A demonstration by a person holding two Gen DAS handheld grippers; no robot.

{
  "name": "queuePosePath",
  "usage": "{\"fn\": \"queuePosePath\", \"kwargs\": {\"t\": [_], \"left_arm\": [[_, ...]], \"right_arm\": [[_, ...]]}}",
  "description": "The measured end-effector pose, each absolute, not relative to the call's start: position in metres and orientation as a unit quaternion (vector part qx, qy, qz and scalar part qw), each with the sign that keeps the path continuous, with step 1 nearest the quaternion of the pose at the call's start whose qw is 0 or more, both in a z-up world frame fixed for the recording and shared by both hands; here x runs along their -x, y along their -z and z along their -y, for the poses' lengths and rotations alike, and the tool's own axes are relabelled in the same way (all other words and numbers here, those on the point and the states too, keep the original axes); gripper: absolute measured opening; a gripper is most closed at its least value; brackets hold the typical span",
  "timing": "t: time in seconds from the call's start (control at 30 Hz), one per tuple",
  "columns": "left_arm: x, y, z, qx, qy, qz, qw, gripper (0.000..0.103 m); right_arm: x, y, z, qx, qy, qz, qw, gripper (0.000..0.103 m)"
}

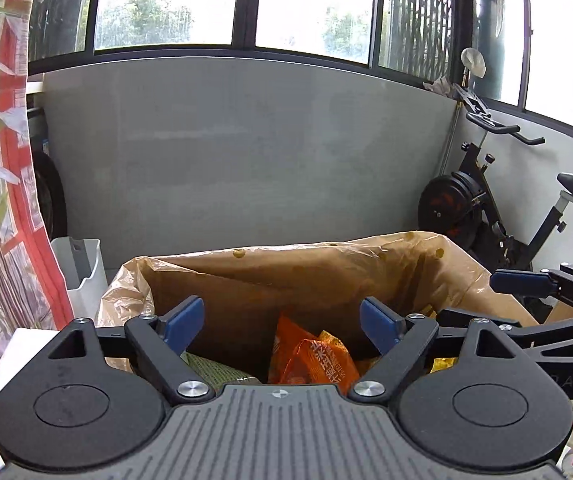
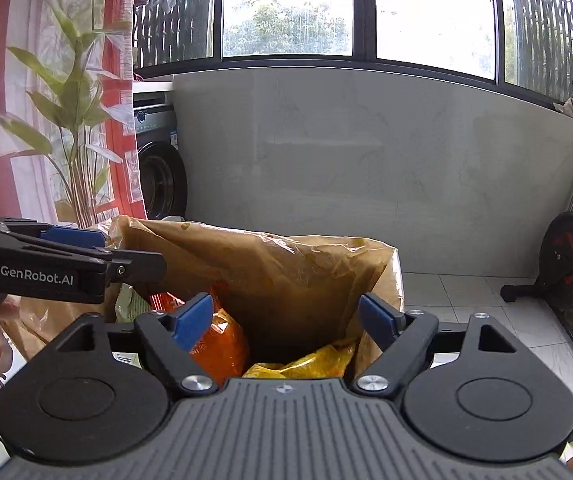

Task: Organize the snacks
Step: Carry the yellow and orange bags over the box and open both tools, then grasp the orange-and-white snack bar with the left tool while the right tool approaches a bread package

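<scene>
Both sets of tongs stand wide with nothing between the pads: the left tongs [image 1: 282,326] and the right tongs [image 2: 286,322] hover side by side over the mouth of a brown plastic bag [image 1: 286,280]. Inside lie the snacks: an orange packet [image 1: 310,360], a green packet [image 1: 214,372] and a yellow packet [image 2: 306,362]. They are probably light, crinkly and slippery, the contents crushable; a pinch on a sealed edge seems safest. The bag's limp, sagging rim [image 2: 254,240] may fold across the reach. Beyond stand a white bin [image 1: 82,276], an exercise bike [image 1: 498,208] and a washing machine [image 2: 158,168].
</scene>
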State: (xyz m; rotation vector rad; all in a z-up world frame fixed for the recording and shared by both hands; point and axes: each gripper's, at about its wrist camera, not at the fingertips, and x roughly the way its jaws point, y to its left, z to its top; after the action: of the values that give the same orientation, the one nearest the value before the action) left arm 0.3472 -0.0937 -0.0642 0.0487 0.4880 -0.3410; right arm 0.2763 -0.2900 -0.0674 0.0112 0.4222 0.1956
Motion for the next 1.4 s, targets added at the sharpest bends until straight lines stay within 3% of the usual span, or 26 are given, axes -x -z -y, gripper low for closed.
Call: {"fn": "queuePosePath", "kwargs": {"t": [0.37,0.6,1.4], "left_arm": [[-0.277,0.036,0.047,-0.025,0.164,-0.202,0.965,0.087],[-0.219,0.045,0.018,-0.021,0.153,-0.213,0.965,0.087],[-0.147,0.186,0.003,0.074,0.126,-0.371,0.917,0.081]], "right_arm": [[-0.209,0.051,0.294,-0.079,-0.137,-0.165,0.974,0.083],[-0.16,0.068,0.281,-0.093,-0.148,-0.151,0.973,0.083],[-0.081,0.199,0.27,-0.099,-0.117,-0.298,0.942,0.083]]}}
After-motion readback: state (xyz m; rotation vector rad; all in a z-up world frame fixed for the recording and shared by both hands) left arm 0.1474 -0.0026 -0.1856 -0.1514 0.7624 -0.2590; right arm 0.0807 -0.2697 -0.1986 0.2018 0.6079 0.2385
